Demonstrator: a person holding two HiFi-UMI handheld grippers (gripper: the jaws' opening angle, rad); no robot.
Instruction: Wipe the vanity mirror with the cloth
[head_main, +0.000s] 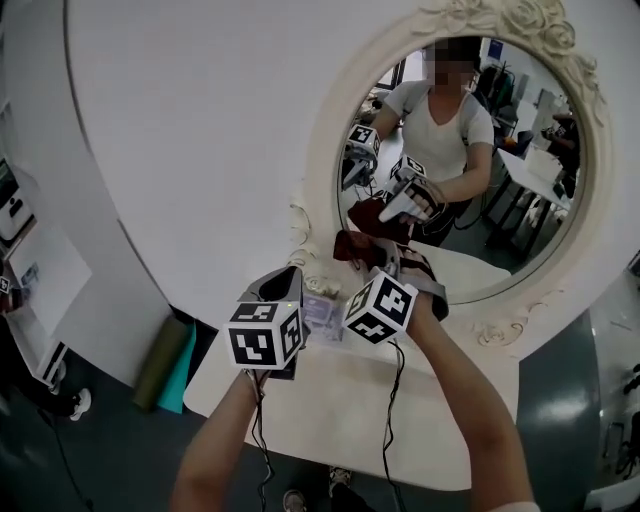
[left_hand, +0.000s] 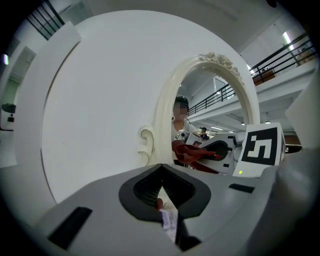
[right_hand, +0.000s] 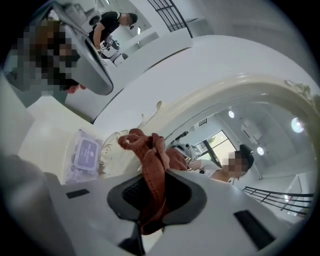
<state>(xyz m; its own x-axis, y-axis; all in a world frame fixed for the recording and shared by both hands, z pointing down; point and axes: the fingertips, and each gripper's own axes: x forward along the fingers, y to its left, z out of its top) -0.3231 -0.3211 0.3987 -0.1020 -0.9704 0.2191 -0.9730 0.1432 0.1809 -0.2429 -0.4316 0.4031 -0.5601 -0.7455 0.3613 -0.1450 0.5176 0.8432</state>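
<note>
Vanity mirror (head_main: 505, 215): oval glass, cream frame w/ carved scrolls and roses. It stands on a white tabletop (head_main: 330, 400), in front of a smooth round white panel (head_main: 200, 130).

Your R gripper (head_main: 385, 268) is at the frame's lower left. Its fingers (right_hand: 182, 192), dark ribbed pads, are clamped on the cloth (right_hand: 150, 162). Cloth is rust-red, nubby, bunched in folds, top end up against the glass nr the rim.

Your L gripper (head_main: 285, 285) sits just beside the R one, low over the tabletop. Its fingers (left_hand: 142, 192) are tip to tip w/ nothing between.

Soft pale wipes pack (right_hand: 85, 152), lilac label, lies flat by the frame base.
</note>
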